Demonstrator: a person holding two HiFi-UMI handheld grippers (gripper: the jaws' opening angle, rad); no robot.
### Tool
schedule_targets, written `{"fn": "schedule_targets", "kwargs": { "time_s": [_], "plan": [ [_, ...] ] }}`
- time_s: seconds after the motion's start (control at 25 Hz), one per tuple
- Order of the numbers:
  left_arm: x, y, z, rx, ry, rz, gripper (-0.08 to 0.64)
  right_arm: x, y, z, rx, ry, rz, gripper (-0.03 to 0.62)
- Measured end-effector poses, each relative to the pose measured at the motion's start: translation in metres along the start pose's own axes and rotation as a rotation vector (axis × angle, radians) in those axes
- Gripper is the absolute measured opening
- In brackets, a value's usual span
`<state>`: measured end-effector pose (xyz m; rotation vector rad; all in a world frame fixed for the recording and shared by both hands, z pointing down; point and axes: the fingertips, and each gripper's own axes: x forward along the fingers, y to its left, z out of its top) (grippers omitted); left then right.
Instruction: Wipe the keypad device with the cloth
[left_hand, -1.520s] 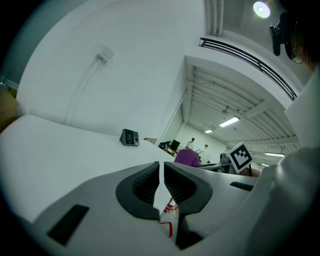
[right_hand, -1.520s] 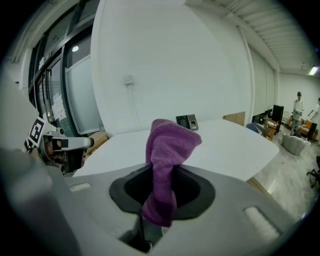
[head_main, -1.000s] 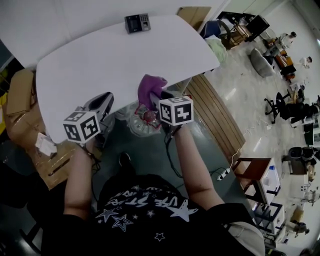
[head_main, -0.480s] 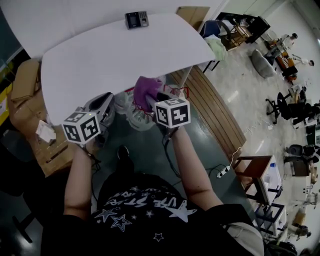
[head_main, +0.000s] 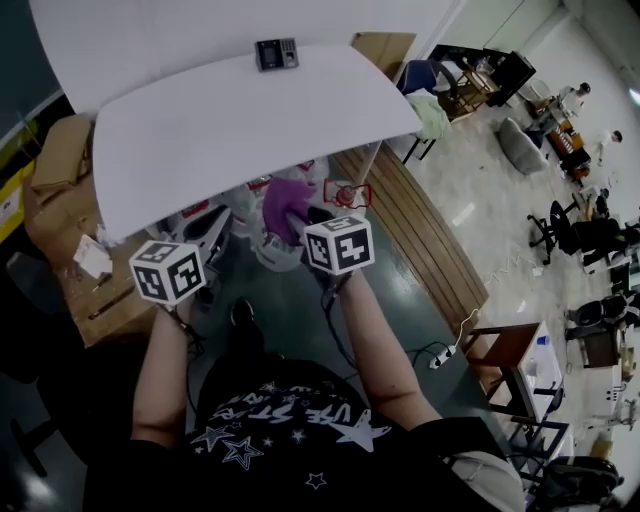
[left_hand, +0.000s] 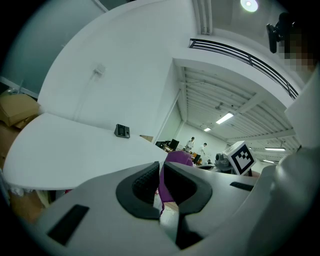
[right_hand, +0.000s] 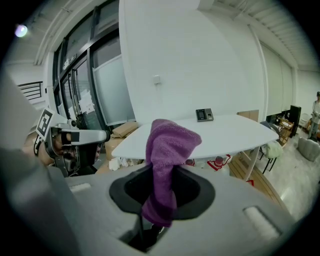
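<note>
I'm looking down on a wide open workroom, with cardboard boxes (head_main: 60, 190) by the white table's (head_main: 230, 120) left edge and office chairs (head_main: 575, 215) well past its right. The keypad device (head_main: 277, 53) sits at the far edge. My right gripper (right_hand: 161, 195) is clamped on the purple cloth (right_hand: 167, 150), off the near edge. My left gripper's (left_hand: 160, 182) jaws are nearly together, holding nothing.

The keypad device (head_main: 277, 53), at the far edge of the surface (head_main: 200, 120), is too small for its keys to be read. The cloth's (right_hand: 170, 140) lower end is hidden between the right tool's (right_hand: 162, 189) jaws, which the marker cube (head_main: 338, 244) covers in the head view.
</note>
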<state>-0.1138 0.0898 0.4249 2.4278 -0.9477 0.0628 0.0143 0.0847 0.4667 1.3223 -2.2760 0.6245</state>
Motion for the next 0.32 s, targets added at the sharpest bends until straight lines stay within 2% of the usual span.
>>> {"fn": "schedule_targets", "kwargs": {
  "time_s": [0.32],
  "plan": [
    [-0.018, -0.015, -0.014, 0.001, 0.002, 0.0, 0.036, -0.016, 0.013, -0.012, -0.008, 0.003, 0.006, 0.092]
  ]
}}
